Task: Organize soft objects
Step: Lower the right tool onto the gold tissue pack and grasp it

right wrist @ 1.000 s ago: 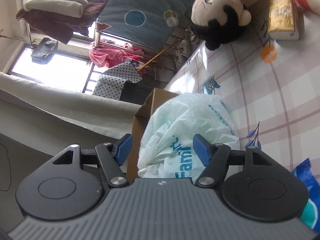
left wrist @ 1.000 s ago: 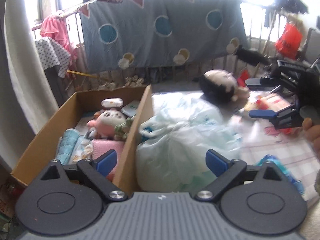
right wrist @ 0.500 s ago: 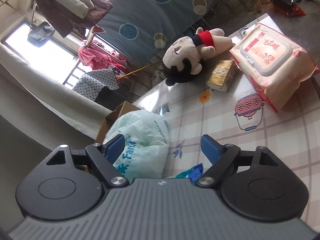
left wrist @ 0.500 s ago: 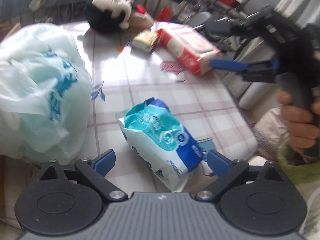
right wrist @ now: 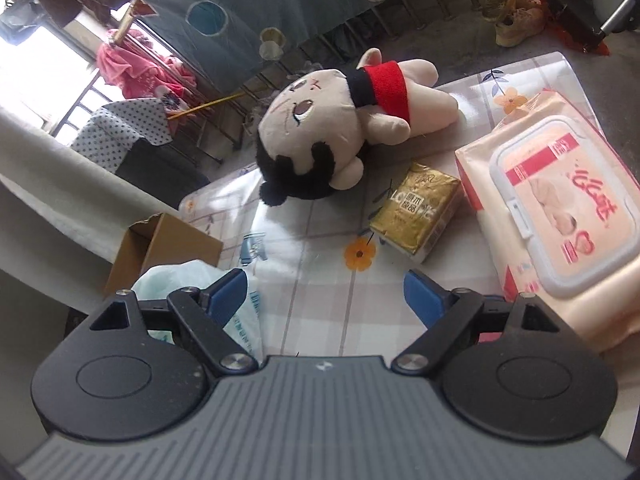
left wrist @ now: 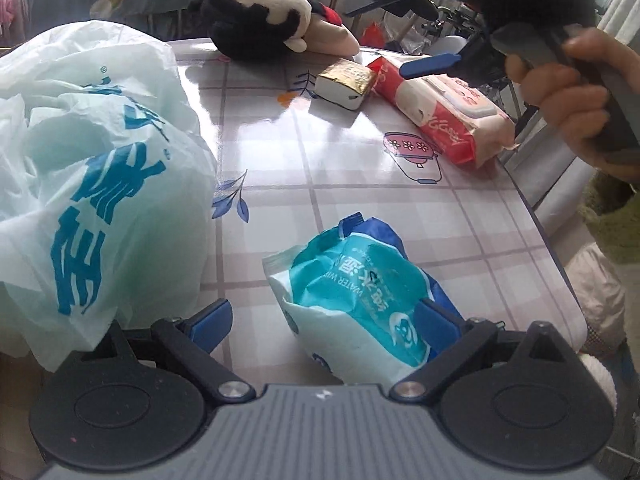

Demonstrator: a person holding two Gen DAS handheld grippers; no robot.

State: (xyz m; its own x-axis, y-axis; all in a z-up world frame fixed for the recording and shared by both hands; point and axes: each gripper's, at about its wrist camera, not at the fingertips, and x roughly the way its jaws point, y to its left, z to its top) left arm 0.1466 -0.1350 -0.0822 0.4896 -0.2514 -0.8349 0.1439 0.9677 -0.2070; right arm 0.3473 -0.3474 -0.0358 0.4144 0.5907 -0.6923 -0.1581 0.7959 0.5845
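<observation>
Reaching step: the left gripper (left wrist: 322,316) hangs with wide, empty jaws around the blue wet-wipe pack (left wrist: 360,296) on the surface. Next, lower and close. The right gripper (right wrist: 325,292), jaws spread and empty, faces the gold tissue packet (right wrist: 416,210).

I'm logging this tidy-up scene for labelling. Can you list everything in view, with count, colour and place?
plastic bag: one, pale green-white with blue print, left side of the table
blue wipes pack: one, teal, blue and white, near table edge, between the left fingers, not gripped
plush doll: one, beige with black hair and red band, far side, lying down
gold packet: one, gold, between doll and pink pack
pink wipes pack: one, pink with white lid, right side
cardboard box: one, brown, beyond the bag
table: one, checked cloth
left hand-held gripper: open
right hand-held gripper: open, empty, jaws just widened
hand: one, holding the right gripper
</observation>
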